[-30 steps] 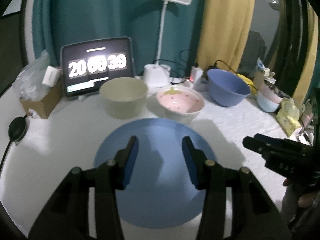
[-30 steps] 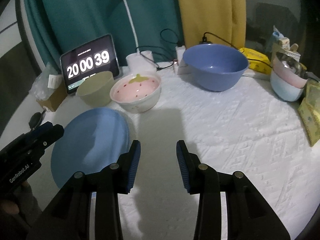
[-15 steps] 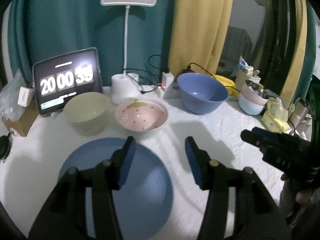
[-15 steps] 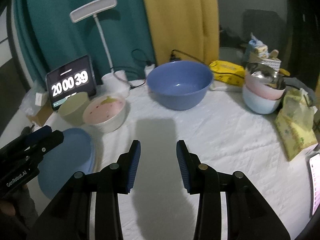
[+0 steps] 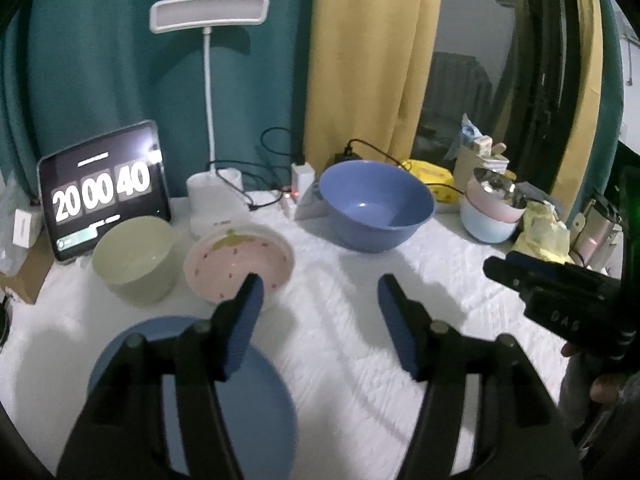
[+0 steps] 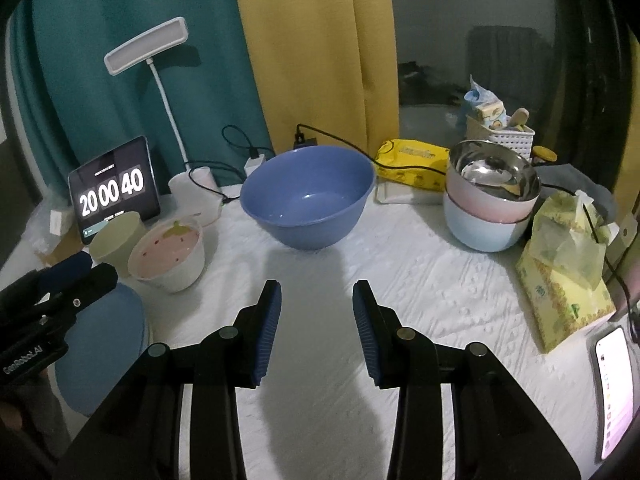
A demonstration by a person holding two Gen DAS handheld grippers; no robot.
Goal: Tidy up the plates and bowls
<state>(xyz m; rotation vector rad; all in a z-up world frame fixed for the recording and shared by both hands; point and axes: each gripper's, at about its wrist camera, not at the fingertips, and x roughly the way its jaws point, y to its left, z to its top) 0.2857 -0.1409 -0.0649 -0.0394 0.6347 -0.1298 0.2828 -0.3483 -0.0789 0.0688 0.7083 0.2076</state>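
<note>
Left wrist: our left gripper jaws have just been opening, nothing between them; right gripper jaws apart, empty. Blue bowl sits dead ahead of the right jaws, nearer that hand; plate lies under the left jaws.

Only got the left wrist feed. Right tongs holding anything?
Observer: No. Right tongs are open, nothing between them, only tablecloth below.
Operator: Anything past the tissue pack on that side?
Observer: A phone, screen lit, lies flat at the right edge.
Operator: What tops the stacked bowls?
Observer: A steel bowl, nested in pink over pale blue, with a spoon lying in it.
</note>
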